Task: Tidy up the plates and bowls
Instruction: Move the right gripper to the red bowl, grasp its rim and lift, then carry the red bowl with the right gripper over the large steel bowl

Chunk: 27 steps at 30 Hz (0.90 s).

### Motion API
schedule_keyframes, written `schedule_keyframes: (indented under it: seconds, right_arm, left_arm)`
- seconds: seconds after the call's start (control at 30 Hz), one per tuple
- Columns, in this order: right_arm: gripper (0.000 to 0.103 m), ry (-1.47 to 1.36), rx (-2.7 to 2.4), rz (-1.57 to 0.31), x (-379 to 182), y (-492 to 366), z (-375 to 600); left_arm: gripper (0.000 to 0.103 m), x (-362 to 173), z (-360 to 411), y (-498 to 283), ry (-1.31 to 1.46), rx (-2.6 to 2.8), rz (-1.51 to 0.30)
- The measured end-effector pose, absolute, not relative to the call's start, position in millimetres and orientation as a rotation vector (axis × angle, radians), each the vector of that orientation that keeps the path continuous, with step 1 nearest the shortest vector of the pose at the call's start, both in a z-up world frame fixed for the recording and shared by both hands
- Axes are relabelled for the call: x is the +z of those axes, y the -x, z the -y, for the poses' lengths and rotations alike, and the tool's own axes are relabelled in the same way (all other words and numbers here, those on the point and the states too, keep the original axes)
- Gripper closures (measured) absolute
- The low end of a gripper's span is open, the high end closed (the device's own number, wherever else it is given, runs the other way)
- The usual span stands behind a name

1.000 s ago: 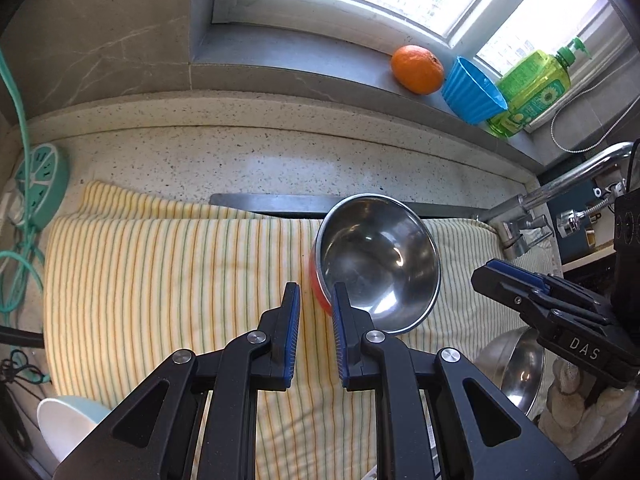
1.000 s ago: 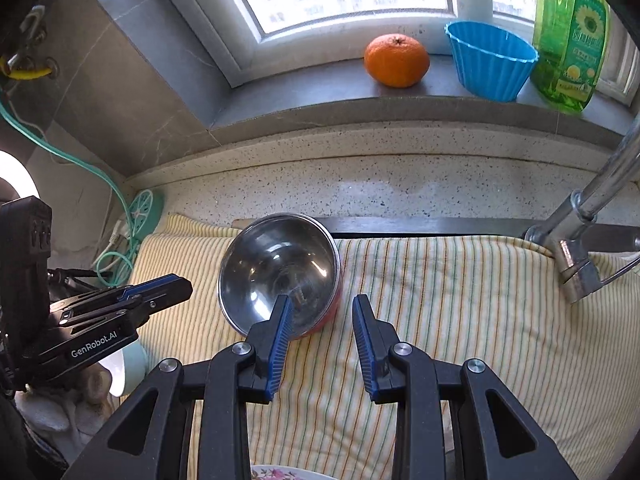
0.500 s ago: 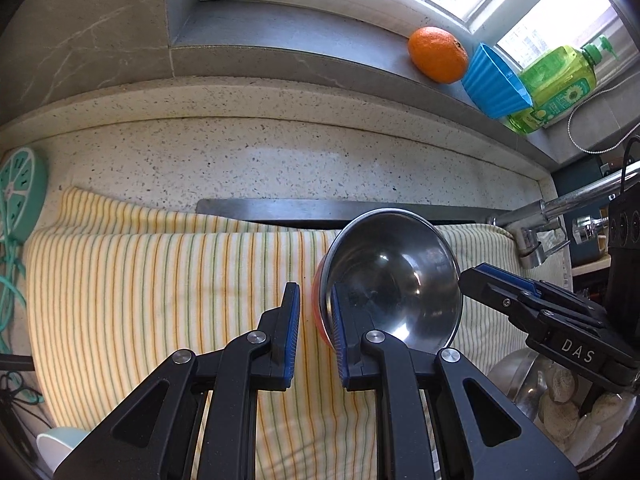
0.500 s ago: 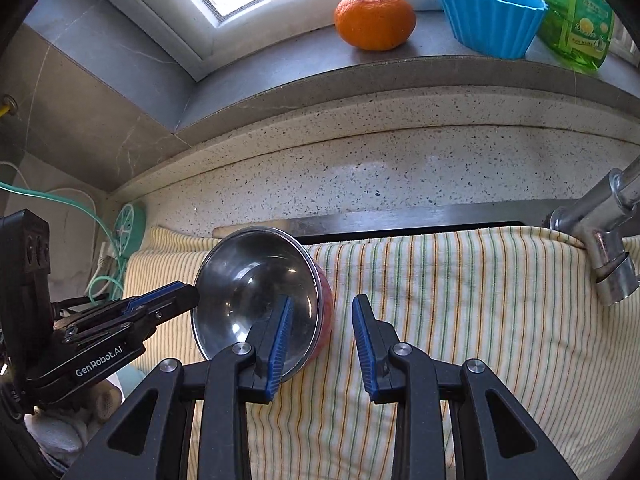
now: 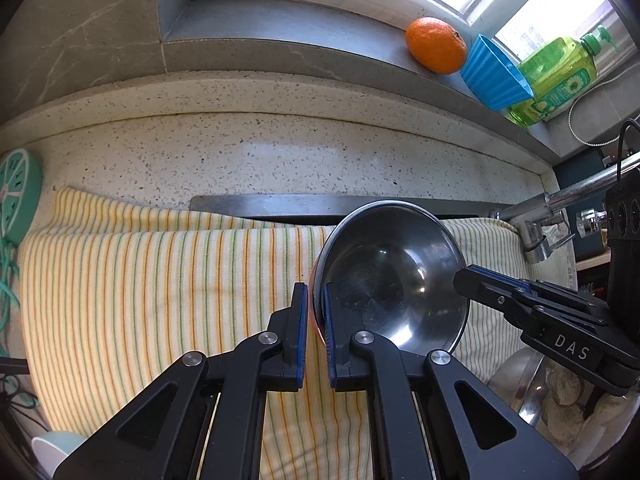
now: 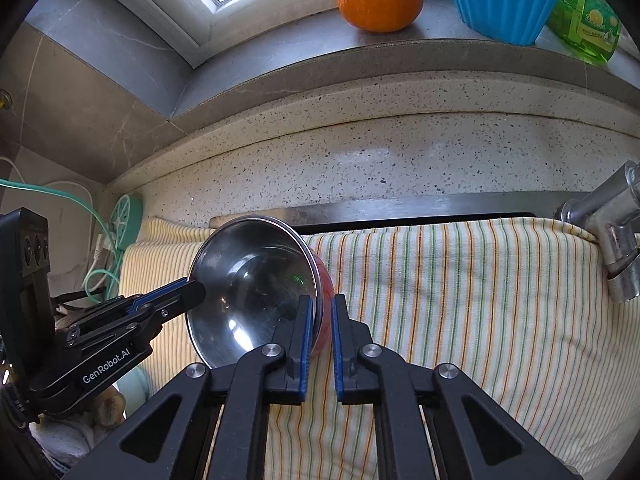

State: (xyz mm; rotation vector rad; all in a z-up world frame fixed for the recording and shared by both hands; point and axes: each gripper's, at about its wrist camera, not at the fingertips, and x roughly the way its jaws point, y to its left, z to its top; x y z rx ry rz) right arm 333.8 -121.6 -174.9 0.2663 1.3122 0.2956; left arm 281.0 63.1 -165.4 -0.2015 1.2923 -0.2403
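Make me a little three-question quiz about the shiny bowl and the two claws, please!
1. True or false: both claws pinch the rim of the steel bowl.
2. What lies under the bowl? A) striped cloth B) a wooden tray C) a newspaper
3. Fill the gap: on the windowsill, the orange sits next to a blue ____.

Key:
1. True: the left claw grips one side of the rim and the right claw grips the opposite side.
2. A, the striped cloth.
3. The blue cup.
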Motion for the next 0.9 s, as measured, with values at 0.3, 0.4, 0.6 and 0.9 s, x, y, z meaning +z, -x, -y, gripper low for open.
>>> schedule_keyframes:
  seconds: [0.3, 0.4, 0.6, 0.9]
  right_arm:
    - [0.098, -0.253, 0.287, -1.305, -174.0, -328.3, 117.9]
    - [0.098, -0.257, 0.292, -1.301, -168.8, -323.2, 120.1]
    - [0.098, -0.267, 0.314, -1.275, -148.7, -309.5, 125.7]
    - [0.098, -0.261, 0.350, -1.219, -108.3, -280.2, 143.6]
  left_arm:
    - [0.097, -160.0, -60.1, -275.4, 0.205, -0.232, -1.276]
    - [0.097, -154.3, -59.3, -270.6, 0.203, -0.230, -1.265]
    - [0.097, -135.7, -57.0, -257.5, 0.210, -0.234, -1.234]
    - [0.097, -101.0, -46.0, -230.4, 0.202, -0.248, -1.178]
